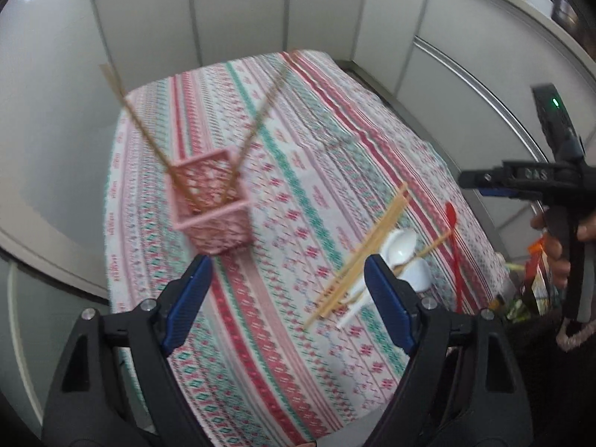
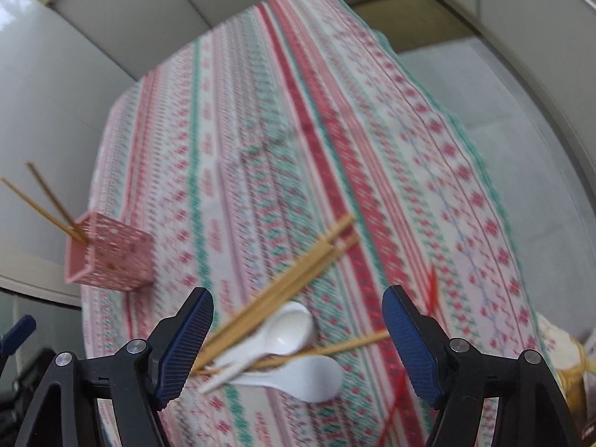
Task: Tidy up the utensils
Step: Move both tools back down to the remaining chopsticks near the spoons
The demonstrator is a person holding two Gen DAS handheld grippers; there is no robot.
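Pink basket (image 1: 210, 201) is standing at the left of the patterned tablecloth (image 1: 298, 141), holding chopsticks (image 1: 257, 119) that are leaning out of it. Left gripper (image 1: 287, 298) is hovering with jaws apart, gripping nothing. Loose chopsticks (image 2: 283, 294) are lying across two white spoons (image 2: 294, 350) nearer the middle, with red utensils (image 1: 456, 253) just beside. Right gripper (image 2: 298, 342) is hanging over that pile, jaws spread, pads clear of it.
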